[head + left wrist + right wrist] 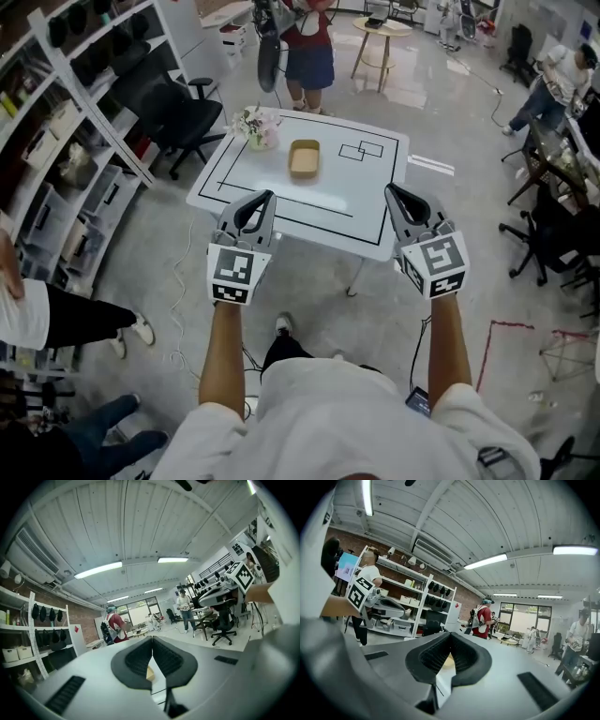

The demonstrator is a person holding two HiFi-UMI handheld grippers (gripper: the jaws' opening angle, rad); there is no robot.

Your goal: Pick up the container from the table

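Observation:
A shallow tan container (303,157) sits near the middle of the white table (356,211), which is marked with black lines. My left gripper (266,198) and right gripper (391,191) hang side by side in the air at the table's near edge, well short of the container, pointing roughly level. Both are shut with nothing between the jaws. In the left gripper view (152,640) the dark pads meet, and a sliver of the container (149,673) shows below them. In the right gripper view (450,635) a pale strip of the container (447,661) shows between the closed pads.
A flower bouquet (257,127) stands on the table's far left corner. A person in a red top (311,42) stands behind the table. A black office chair (183,117) and shelving (84,141) are at the left, more chairs (553,234) at the right.

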